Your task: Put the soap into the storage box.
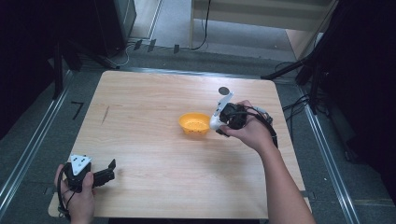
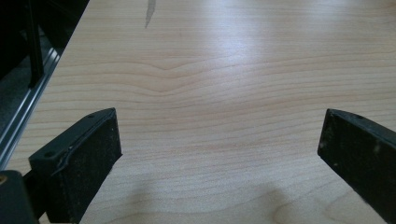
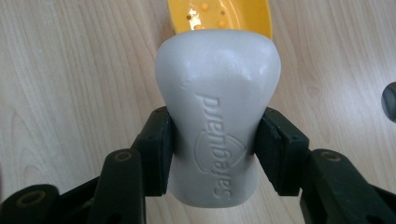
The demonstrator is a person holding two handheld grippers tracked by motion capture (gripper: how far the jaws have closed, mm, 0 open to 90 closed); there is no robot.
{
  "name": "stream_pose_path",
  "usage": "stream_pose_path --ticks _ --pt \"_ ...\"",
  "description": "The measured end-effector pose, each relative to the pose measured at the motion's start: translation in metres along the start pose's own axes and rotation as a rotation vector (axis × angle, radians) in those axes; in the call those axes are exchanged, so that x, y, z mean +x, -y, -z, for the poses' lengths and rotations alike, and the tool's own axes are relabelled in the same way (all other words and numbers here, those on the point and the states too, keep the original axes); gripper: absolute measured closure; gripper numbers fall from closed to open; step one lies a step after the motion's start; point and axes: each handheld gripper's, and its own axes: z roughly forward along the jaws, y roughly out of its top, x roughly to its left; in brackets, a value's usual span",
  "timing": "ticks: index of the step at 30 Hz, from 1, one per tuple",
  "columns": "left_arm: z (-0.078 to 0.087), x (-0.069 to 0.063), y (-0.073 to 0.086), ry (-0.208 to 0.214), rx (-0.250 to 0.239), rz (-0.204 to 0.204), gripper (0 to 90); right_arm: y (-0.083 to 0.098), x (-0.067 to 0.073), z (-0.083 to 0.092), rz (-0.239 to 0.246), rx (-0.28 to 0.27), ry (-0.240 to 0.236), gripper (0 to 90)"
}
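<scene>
A white bar of soap [image 3: 217, 107] stamped "Safeguard" is squeezed at its waist between the black jaws of my right gripper [image 3: 215, 154]. In the high view this right gripper [image 1: 218, 122] holds the soap [image 1: 215, 121] just right of a small orange dish [image 1: 194, 123] near the table's middle. The orange dish [image 3: 219, 16] also lies just past the soap in the right gripper view. My left gripper [image 1: 111, 171] rests at the near left of the wooden table [image 1: 140, 102]; its jaws stand wide apart over bare wood in the left gripper view [image 2: 219, 154].
A small dark round disc [image 1: 223, 90] lies on the table behind the right hand. A dark streak [image 1: 104, 114] marks the wood at the left. Metal rails and black stands flank the table; cables run over the floor behind it.
</scene>
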Motion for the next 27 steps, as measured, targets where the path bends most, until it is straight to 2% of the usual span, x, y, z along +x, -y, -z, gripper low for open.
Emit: stream_pose_path --ticks 3,5,8,15,18,23,27 --pt "0.000 0.000 0.000 0.001 0.000 0.003 0.0 -0.003 -0.004 -0.003 0.016 0.000 -0.006 51.1" --pt "0.000 0.000 0.000 0.001 0.000 0.002 0.0 -0.007 -0.007 -0.006 0.037 0.022 -0.011 51.1" --pt "0.000 0.000 0.000 0.000 0.001 0.003 0.0 -0.012 -0.009 -0.009 0.049 0.013 -0.026 51.1" --pt "0.000 0.001 0.000 0.006 -0.001 0.014 0.0 -0.027 -0.009 -0.015 0.078 0.030 -0.018 51.1" --pt "0.000 0.001 0.000 0.005 -0.002 0.016 0.0 -0.033 -0.009 -0.017 0.103 0.022 -0.011 51.0" --pt "0.000 0.002 0.000 0.006 -0.002 0.020 0.0 -0.043 -0.011 -0.020 0.147 0.055 -0.003 51.1" --pt "0.000 0.002 0.000 0.006 -0.005 0.020 0.0 -0.052 -0.015 -0.024 0.185 0.054 -0.021 51.0"
